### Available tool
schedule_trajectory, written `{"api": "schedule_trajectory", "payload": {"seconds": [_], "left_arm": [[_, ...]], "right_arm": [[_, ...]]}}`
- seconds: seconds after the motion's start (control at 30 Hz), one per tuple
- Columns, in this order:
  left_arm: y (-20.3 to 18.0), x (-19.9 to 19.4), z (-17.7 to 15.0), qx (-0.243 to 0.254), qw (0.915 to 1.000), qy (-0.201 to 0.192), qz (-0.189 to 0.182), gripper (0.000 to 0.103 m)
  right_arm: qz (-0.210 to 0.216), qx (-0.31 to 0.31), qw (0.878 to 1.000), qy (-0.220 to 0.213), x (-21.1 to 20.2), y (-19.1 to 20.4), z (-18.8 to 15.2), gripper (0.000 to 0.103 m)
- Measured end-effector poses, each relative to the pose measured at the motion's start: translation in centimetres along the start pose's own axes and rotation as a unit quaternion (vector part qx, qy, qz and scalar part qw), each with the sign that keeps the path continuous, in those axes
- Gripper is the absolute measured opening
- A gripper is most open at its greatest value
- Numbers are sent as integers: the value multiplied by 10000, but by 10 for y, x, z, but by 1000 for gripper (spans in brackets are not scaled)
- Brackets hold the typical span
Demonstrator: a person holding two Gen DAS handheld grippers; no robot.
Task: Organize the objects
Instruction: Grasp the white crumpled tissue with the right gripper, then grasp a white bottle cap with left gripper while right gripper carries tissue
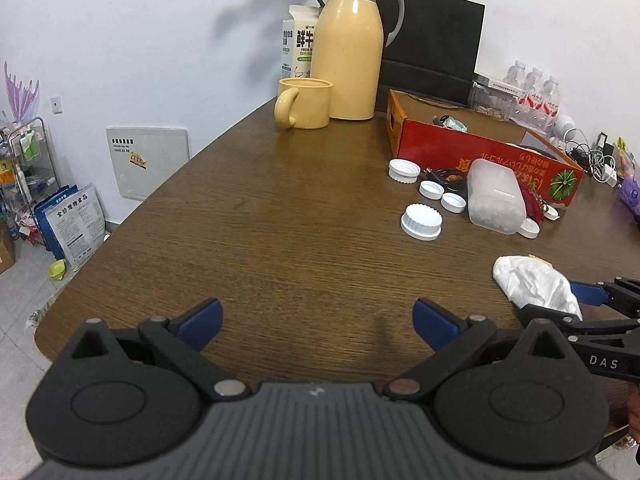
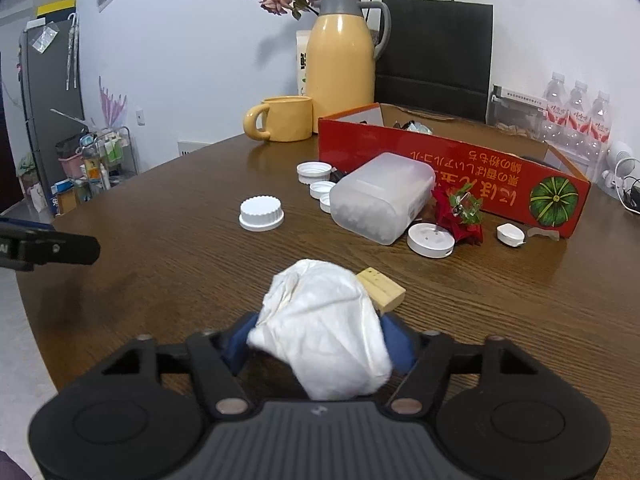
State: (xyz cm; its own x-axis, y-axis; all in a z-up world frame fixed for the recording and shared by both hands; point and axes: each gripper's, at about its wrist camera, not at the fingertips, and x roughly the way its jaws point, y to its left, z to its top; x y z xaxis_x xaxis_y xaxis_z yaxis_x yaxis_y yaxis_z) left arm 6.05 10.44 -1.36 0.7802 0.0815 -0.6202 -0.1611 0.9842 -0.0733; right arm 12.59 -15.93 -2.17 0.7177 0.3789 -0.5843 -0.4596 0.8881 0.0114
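- Right claw (image 2: 316, 344) low over the brown bench (image 2: 160, 280), jaws half closed around a crumpled white tissue wad (image 2: 320, 320). Blue pads sit against both sides of the wad; it fills the gap between them.
- Left view shows the same wad (image 1: 536, 284) caught between the right claw's blue pads at the bench's near right edge.
- Small wooden block (image 2: 380, 288) lies on the bench touching the wad's far right side, outside the jaws.
- Left claw (image 1: 318, 320) wide open, nothing between its pads, hovering over bare bench.
- Red cardboard box (image 2: 452, 160) is the landmark, open top, well beyond the wad.
- Clear plastic container (image 2: 384, 196) lies on its side just in front of the box.
- Large white ribbed cap (image 2: 262, 213) sits alone, in front of the box and to its left.
- Three smaller white caps (image 2: 316, 172) cluster at the box's left front corner, beside the container.
- Round white disc (image 2: 431, 239) and red-green ornament (image 2: 460, 216) lie just in front of the box, right of the container.
- Yellow mug (image 2: 284, 118) and yellow jug (image 2: 340, 64) stand left of and behind the box.
- Black paper bag (image 2: 436, 52) stands behind the box against the wall.
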Motion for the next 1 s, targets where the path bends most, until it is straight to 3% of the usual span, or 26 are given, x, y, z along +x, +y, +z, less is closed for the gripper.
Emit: {"api": "schedule_trajectory", "payload": {"seconds": [0.17,0.47,0.7,0.97,1.0], "left_arm": [[-8,3,5,102,9999,-38,-19,103],[-49,34,34,401,9990,-184,-117,103],[-78,88,49,530,9985,105,126,103],[-89,119,55,576,9980,171,213,103],[-90,121,54,583,9980,156,196,91]], "right_arm": [[28,10,9995,-300,-11,1,-2,54],[-289,63,9954,-917,-36,-13,8,53],[-660,236,9919,-1061,-44,-43,12,53],[-877,374,9897,-1068,-43,-69,12,53],[-889,379,9896,-1065,-42,-71,12,53]]}}
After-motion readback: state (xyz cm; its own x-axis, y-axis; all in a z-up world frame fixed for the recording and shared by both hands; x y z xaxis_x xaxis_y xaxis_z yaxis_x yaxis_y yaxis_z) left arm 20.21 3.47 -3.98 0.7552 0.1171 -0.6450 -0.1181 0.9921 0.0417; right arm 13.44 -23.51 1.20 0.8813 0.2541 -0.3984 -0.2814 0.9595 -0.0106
